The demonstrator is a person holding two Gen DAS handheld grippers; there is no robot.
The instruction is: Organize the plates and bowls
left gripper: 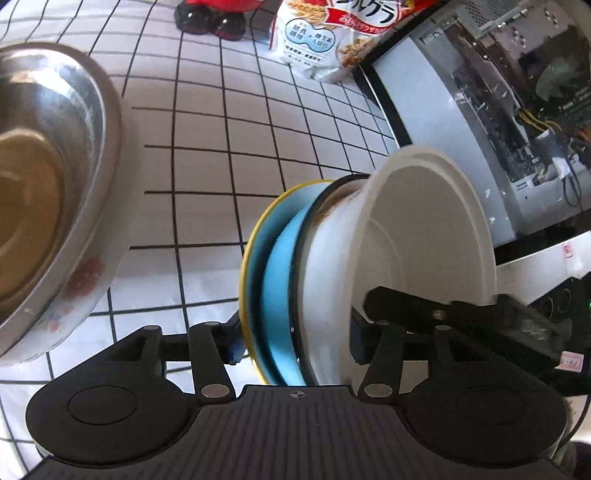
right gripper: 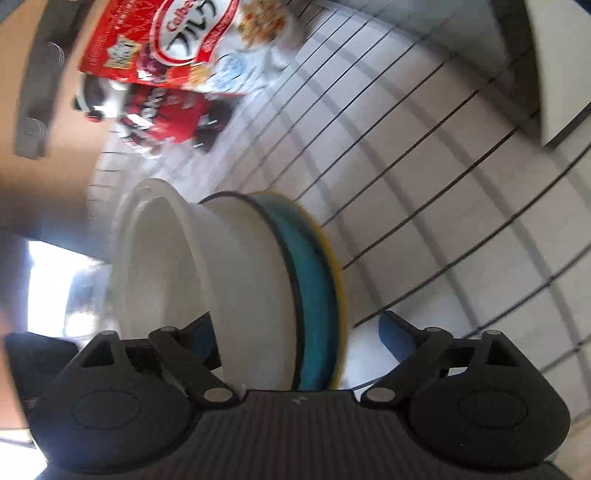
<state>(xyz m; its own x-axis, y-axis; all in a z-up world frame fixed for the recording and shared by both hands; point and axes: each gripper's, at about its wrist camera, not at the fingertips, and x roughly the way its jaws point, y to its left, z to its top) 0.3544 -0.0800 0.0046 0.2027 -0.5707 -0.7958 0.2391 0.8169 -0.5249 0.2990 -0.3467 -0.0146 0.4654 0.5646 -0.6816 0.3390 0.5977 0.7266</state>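
Note:
A stack of dishes sits between the fingers of both grippers: a white bowl (left gripper: 424, 229), a black-rimmed white bowl (left gripper: 332, 229) and a blue plate (left gripper: 277, 277) with a yellow rim. In the left wrist view the bowl mouth faces right. My left gripper (left gripper: 295, 345) is open and straddles the stack, its pads close beside the yellow rim and the white bowl's wall. In the right wrist view the white bowl (right gripper: 166, 266) faces left and the blue plate (right gripper: 314, 277) faces right. My right gripper (right gripper: 299, 339) is open, with one finger (right gripper: 395, 336) clearly apart from the plate. The right gripper's other finger (left gripper: 399, 299) reaches into the bowl.
A metal bowl (left gripper: 44, 166) rests in a white flowered dish (left gripper: 85, 295) at the left. A cereal bag (left gripper: 317, 40) and a red toy car (left gripper: 210, 18) lie further off on the grid-patterned cloth (left gripper: 207, 129). An opened computer case (left gripper: 480, 110) stands to the right.

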